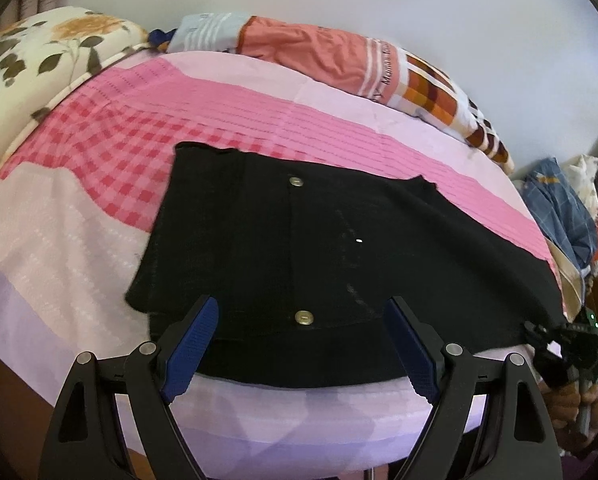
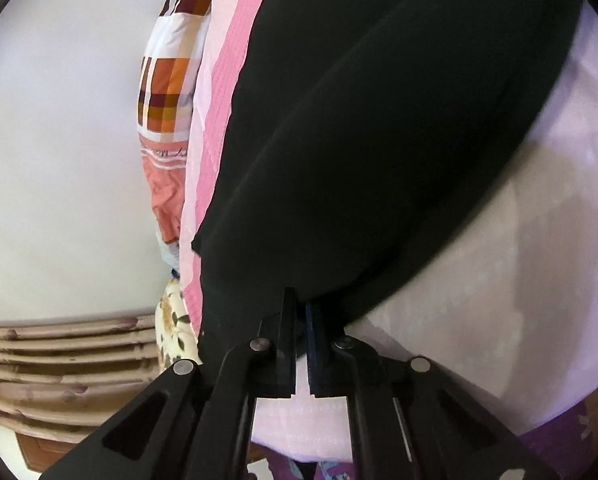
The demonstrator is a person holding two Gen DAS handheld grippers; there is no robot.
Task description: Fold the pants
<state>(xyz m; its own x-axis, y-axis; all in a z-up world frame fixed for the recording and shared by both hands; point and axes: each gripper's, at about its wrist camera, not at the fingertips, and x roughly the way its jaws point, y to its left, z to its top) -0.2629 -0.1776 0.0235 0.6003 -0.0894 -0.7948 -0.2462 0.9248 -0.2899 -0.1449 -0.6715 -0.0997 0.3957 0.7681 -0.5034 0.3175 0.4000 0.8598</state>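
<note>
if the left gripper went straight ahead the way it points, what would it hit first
Most likely the black pants: the open left gripper points at their near edge by the lower brass button, on the pink bedsheet. Depth is uncertain.

orange quilt (image 1: 379, 68) with a white band, script lettering starting "mom", remainder unreadable

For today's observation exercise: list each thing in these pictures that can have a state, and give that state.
Black pants: lying flat on the bed, far end pinched.
Left gripper: open, holding nothing.
Right gripper: shut on the pants' end.
Bedsheet: spread out.
Orange checked quilt: bundled by the wall.
</note>
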